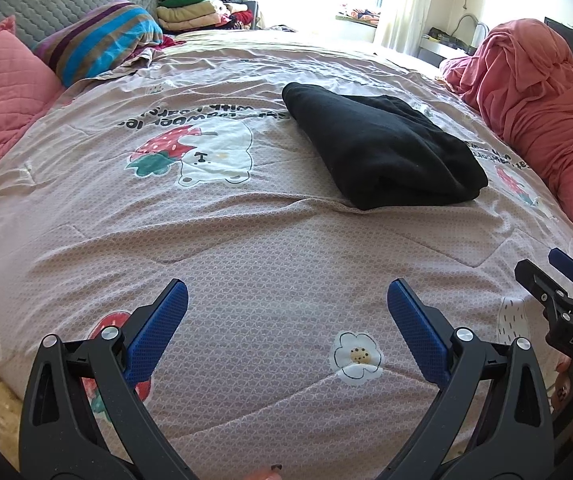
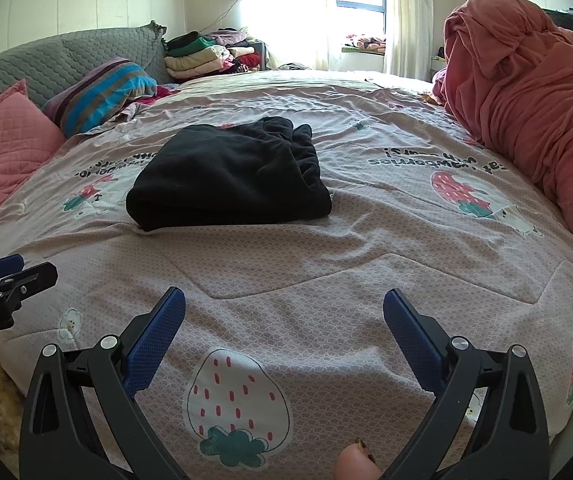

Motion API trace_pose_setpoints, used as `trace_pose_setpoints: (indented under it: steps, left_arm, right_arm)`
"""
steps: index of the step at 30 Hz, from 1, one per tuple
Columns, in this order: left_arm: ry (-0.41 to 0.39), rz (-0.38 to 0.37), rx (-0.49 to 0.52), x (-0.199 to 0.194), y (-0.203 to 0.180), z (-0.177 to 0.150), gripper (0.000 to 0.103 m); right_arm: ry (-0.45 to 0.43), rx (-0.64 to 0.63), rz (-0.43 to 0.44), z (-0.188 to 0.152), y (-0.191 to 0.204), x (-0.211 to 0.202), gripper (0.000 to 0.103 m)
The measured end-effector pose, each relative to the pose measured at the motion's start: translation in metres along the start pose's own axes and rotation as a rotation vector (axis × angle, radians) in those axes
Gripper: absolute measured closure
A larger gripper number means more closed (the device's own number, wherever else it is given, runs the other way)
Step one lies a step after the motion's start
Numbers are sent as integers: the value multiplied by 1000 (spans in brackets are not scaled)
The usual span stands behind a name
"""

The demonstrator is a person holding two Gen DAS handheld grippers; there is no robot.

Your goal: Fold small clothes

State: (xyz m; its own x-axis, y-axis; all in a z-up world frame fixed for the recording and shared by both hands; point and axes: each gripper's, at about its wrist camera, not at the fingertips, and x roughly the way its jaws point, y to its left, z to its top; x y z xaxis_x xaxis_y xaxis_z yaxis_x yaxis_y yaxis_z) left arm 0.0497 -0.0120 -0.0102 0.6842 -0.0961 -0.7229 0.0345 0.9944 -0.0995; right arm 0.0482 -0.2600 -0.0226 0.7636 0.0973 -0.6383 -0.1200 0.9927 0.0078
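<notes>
A black garment [image 1: 386,148] [image 2: 230,176] lies folded into a thick rectangle on the pink printed bedspread [image 1: 246,240] [image 2: 326,264], in the middle of the bed. My left gripper [image 1: 286,292] hovers open over the near part of the bed, well short of the garment, nothing between its blue pads. My right gripper [image 2: 284,300] is open too, likewise near the bed's front edge and apart from the garment. The right gripper [image 1: 566,292] shows at the right edge of the left wrist view; the left gripper [image 2: 6,276] shows at the left edge of the right wrist view.
A heaped pink blanket [image 1: 538,112] [image 2: 534,100] runs along the bed's right side. Pink pillow [image 1: 2,96], striped pillow [image 1: 102,40] and grey headboard cushion [image 2: 66,60] line the left. A stack of folded clothes [image 1: 194,8] [image 2: 202,56] sits at the far end by the window.
</notes>
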Motion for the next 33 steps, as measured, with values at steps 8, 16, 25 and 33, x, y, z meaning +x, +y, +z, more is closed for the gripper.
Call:
trace_pose_setpoints:
  steps: [8,16,25,33]
  left_arm:
    - [1,6,0,-2,1,-1,9]
    - [13,8,2,-1,1,-1,9]
    - [40,11,-92,0,28,1,9]
    - [-1,308,-397,-8,203,43,9]
  right_arm:
    - [-1,-2,-4,0,1,-1,5]
    - [-2,5,-50,0,-2,-4,5]
    - [38,229,-339,-13,-85,-20,5]
    - [99,679,-949,-72,-307,-87,5]
